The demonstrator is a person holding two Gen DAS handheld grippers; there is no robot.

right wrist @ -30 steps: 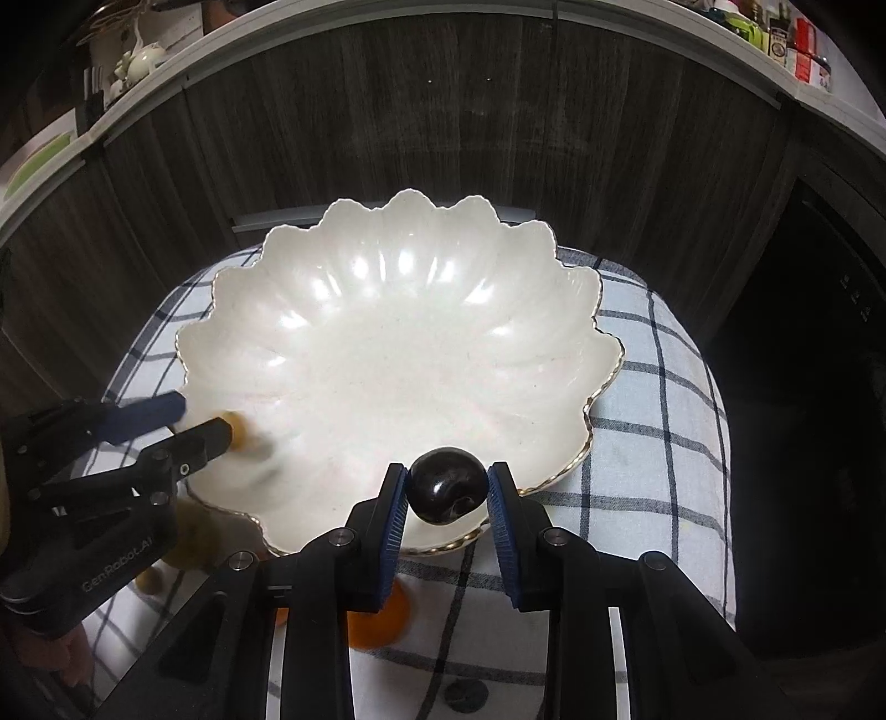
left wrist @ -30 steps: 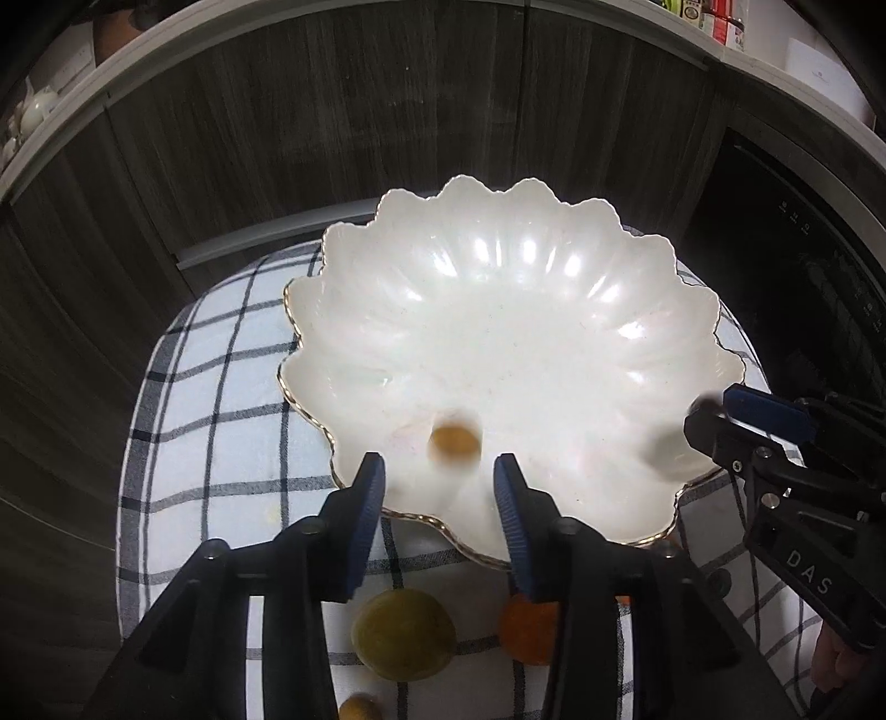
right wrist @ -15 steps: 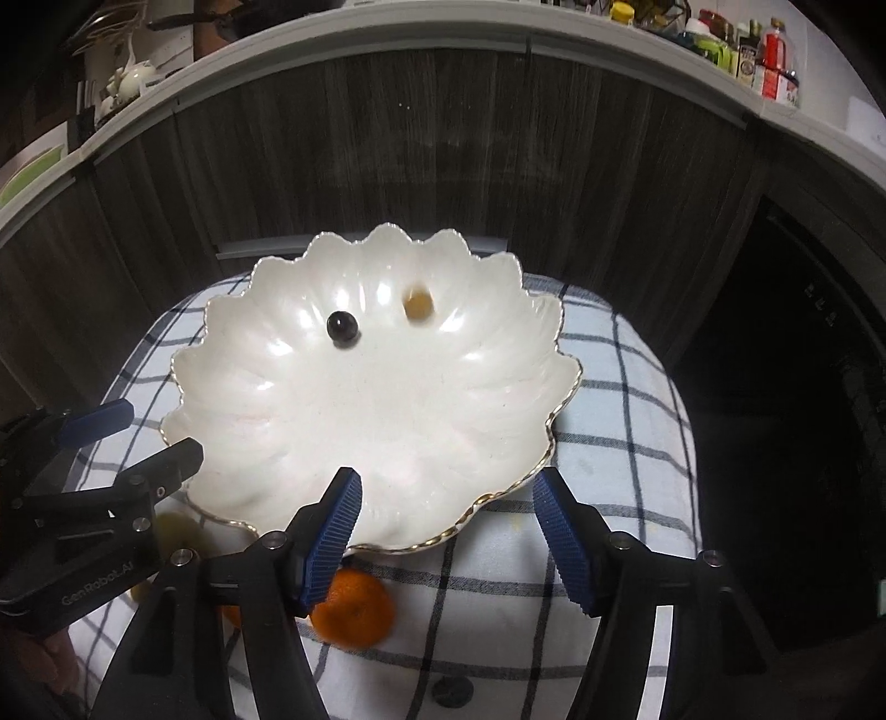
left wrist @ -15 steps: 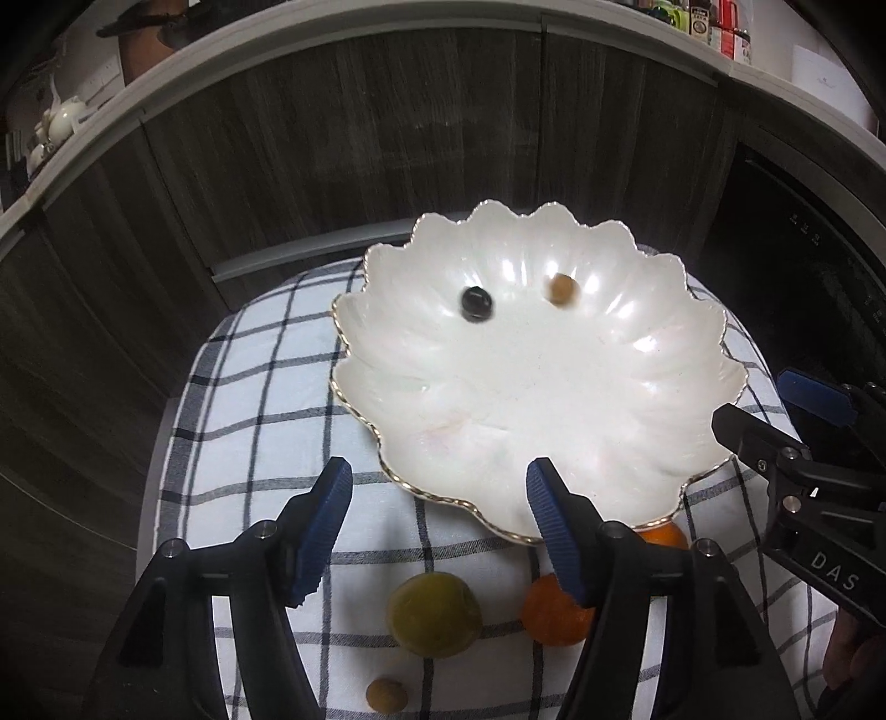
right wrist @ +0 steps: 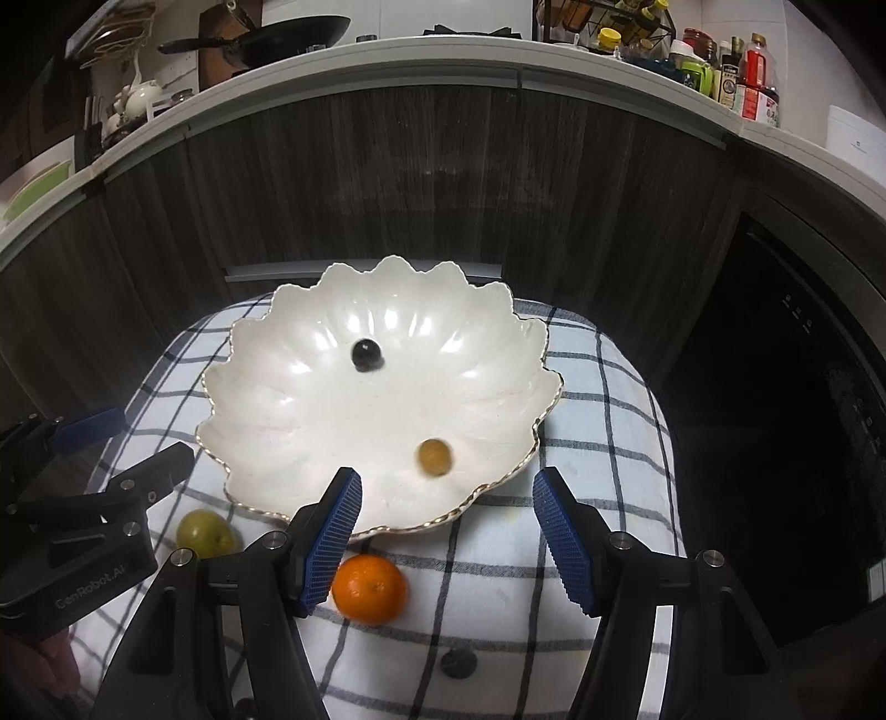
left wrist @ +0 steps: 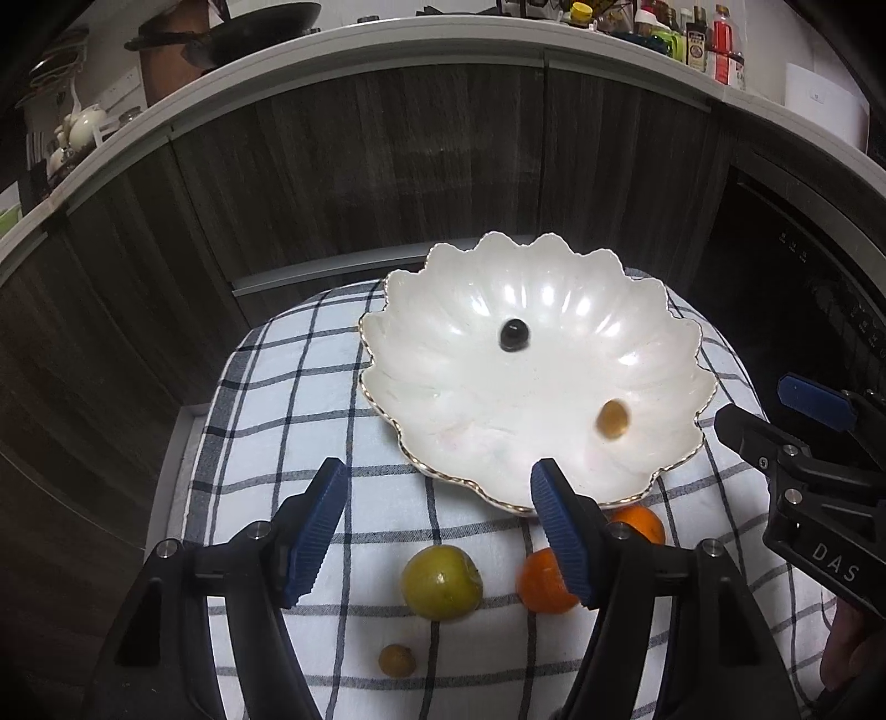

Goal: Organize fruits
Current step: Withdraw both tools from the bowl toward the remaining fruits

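A white scalloped bowl (left wrist: pixel 653 310) (right wrist: pixel 266 354) sits on a checked cloth. Inside it lie a dark round fruit (left wrist: pixel 514 334) (right wrist: pixel 366 353) and a small amber fruit (left wrist: pixel 612 419) (right wrist: pixel 433 456). On the cloth in front of the bowl lie a green fruit (left wrist: pixel 441 581) (right wrist: pixel 202 532), an orange (left wrist: pixel 542 581) (right wrist: pixel 370 589), a second orange (left wrist: pixel 639 523) and a small brown fruit (left wrist: pixel 396 659). My left gripper (left wrist: pixel 440 531) is open and empty above the cloth. My right gripper (right wrist: pixel 448 540) is open and empty at the bowl's near rim.
The checked cloth (left wrist: pixel 288 421) covers a small table in front of dark wood cabinets (right wrist: pixel 443 183). A black appliance (right wrist: pixel 803 387) stands at the right. A counter (right wrist: pixel 387 50) with bottles and a pan runs behind.
Both grippers opened and let their fruits fall into the bowl, then drew back and up. The amber fruit has rolled from the far side to the near right; the dark fruit stays at the far side.
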